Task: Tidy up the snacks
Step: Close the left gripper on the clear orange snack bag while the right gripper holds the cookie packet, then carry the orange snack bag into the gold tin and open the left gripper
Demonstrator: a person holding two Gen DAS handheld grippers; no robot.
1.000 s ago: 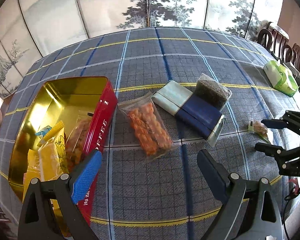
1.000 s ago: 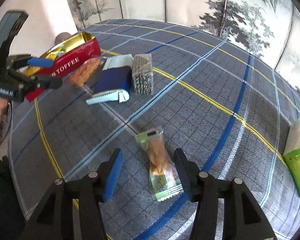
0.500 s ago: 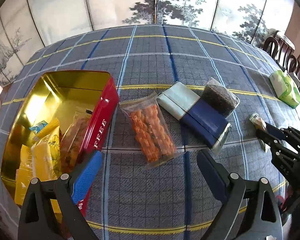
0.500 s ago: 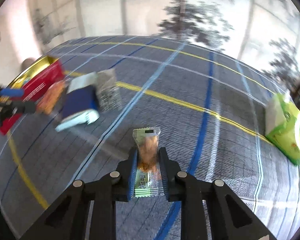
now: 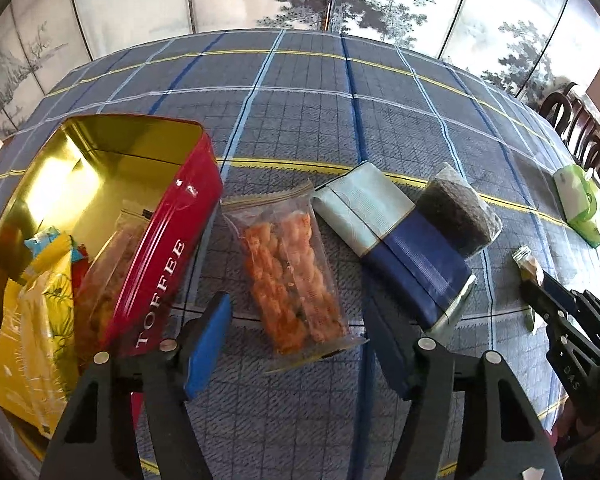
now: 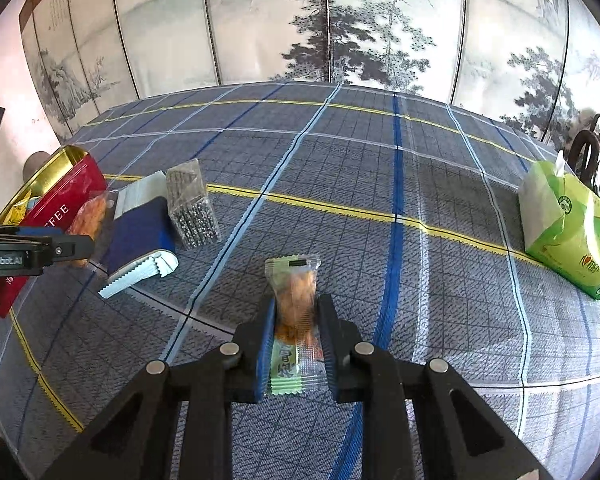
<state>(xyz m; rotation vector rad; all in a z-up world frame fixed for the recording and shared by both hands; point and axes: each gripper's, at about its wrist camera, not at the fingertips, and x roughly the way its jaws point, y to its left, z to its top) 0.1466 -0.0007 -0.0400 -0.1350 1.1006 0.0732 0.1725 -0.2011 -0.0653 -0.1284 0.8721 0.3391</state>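
Small green-ended clear snack packet (image 6: 293, 312) | clamped in right gripper (image 6: 294, 344) | left gripper (image 5: 296, 344) spread over orange-snack bag (image 5: 294, 276) | red toffee tin (image 5: 168, 240) open-topped beside it

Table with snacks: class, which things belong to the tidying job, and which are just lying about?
Job: red tin, orange snack bag, blue packet, dark bag, small snack in right gripper.
Lying about: green tissue pack, chairs.

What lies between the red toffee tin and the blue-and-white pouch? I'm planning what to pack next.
In the left wrist view, one clear bag of orange snacks lies flat on the cloth between the toffee tin and the blue-and-white pouch.
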